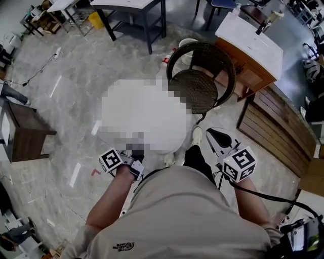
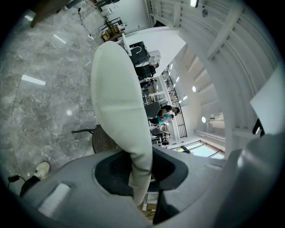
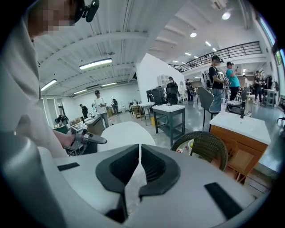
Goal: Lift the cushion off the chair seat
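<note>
The white round cushion (image 2: 118,98) hangs on edge in the air, clear of the dark wicker chair (image 1: 195,88). My left gripper (image 2: 138,169) is shut on the cushion's rim, and the pads pinch the fabric. In the head view a mosaic patch covers most of the cushion, with the left gripper (image 1: 137,152) at its lower edge. My right gripper (image 1: 212,135) sits right of the cushion, apart from it. Its jaws are shut with nothing between them (image 3: 139,153). The cushion (image 3: 127,133) shows beyond them, and the chair (image 3: 200,147) stands bare to the right.
A wooden cabinet with a white top (image 1: 250,45) stands right of the chair, with slatted wooden boards (image 1: 273,126) below it. A dark-framed table (image 1: 134,10) is behind, a brown side table (image 1: 23,131) at left. Several people stand in the hall behind.
</note>
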Tool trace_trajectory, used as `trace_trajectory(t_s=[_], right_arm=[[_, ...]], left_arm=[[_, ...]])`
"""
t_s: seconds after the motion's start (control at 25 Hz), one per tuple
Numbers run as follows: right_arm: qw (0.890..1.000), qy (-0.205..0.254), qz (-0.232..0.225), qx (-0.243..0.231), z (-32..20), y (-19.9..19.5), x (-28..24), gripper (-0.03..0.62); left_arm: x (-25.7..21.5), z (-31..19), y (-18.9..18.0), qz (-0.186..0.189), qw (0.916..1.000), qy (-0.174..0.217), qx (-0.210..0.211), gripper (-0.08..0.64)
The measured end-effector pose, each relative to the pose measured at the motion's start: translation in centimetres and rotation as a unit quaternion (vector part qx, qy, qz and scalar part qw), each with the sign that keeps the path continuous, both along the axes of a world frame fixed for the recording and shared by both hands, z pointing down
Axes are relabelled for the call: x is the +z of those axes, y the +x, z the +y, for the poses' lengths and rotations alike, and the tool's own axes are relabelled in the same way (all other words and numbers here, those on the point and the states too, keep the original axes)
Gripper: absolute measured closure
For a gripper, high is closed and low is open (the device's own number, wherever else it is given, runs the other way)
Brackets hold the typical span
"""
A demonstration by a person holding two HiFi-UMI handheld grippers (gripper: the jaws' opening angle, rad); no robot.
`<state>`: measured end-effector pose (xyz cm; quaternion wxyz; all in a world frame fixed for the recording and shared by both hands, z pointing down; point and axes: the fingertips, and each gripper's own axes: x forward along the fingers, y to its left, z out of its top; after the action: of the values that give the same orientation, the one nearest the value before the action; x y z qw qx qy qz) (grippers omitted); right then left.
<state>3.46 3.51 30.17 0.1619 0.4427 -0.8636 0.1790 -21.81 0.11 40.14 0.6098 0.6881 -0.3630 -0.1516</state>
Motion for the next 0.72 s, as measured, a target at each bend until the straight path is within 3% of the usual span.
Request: trace_trajectory(t_s=[0.72], right_arm=[[1.0, -0.001, 0.015, 0.002, 2.3, -0.6, 0.4, 0.578]], left_arm=[[1.2, 2.2, 0.5, -0.008, 0.9997, -0.009, 0.021, 0.466]])
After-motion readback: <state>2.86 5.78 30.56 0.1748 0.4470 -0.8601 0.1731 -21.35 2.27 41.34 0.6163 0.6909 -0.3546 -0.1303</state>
